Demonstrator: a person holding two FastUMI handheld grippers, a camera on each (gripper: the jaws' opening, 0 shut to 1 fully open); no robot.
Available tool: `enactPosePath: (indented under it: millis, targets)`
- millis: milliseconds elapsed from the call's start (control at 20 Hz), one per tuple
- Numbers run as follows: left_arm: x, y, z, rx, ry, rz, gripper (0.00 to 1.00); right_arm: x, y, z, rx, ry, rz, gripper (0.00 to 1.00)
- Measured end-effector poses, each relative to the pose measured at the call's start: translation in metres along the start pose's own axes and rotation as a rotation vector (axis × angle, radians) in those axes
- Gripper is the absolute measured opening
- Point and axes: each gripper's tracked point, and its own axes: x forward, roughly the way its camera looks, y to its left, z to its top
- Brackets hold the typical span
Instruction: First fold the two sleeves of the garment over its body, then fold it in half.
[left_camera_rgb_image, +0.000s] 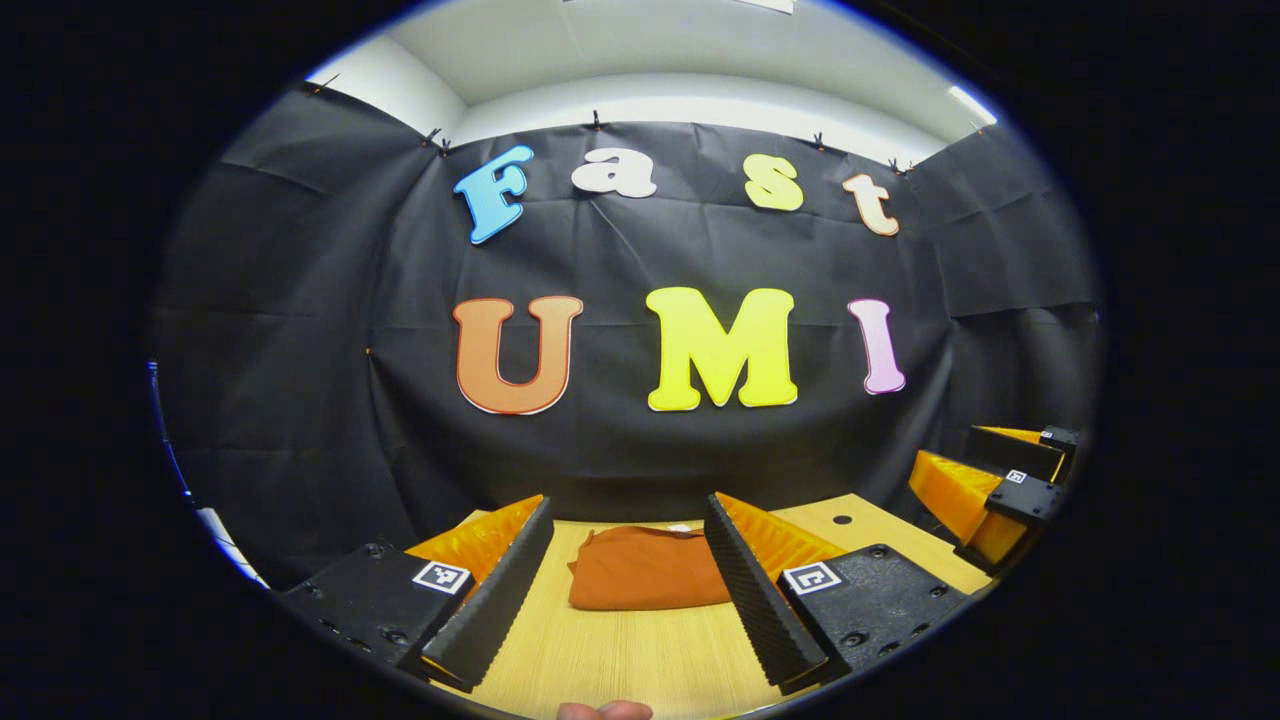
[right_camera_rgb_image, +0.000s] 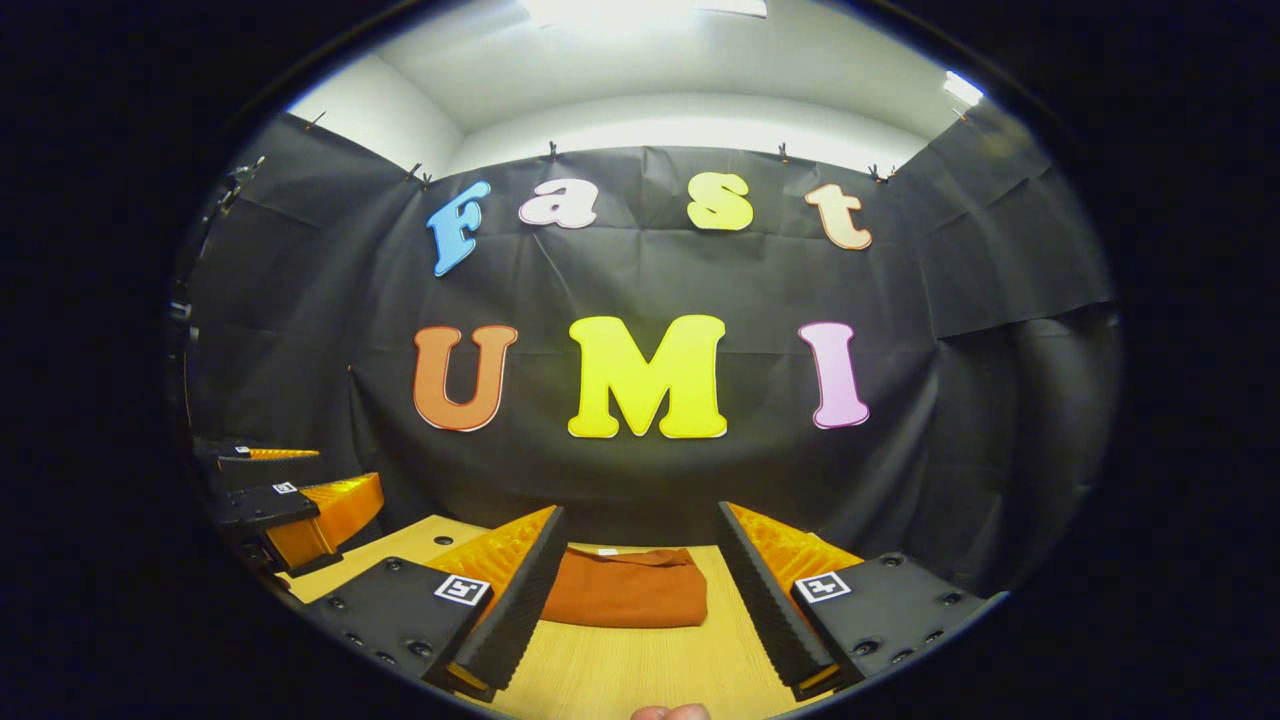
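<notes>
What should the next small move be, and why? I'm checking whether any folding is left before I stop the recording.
Probably none beyond holding both grippers back. The garment already lies as a compact folded bundle on the table, with no sleeve sticking out. The left gripper and right gripper are open, above the table, apart from the cloth. At most, square the bundle's uneven far edge.

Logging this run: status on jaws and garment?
Left gripper open, right gripper open, both empty. Garment folded compact on table. Nothing in the way.

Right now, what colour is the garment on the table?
Plain rust orange garment, no pattern; clearest in the left gripper view.
</notes>
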Motion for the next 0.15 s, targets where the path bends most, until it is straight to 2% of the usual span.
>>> enactPosePath:
  millis: [50, 150]
  targets:
    - [-0.0049, -0.0036, -0.0003, 0.001, 0.003, -0.001, 0.98, -0.0006, -0.0012, -0.0016, 0.010, 0.015, 0.001, 0.93]
    - [-0.0144, -0.0054, -0.0008, 0.008, -0.006, 0.004, 0.98, 0.0007, -0.0025, -0.0032, 0.038, 0.024, -0.004, 0.93]
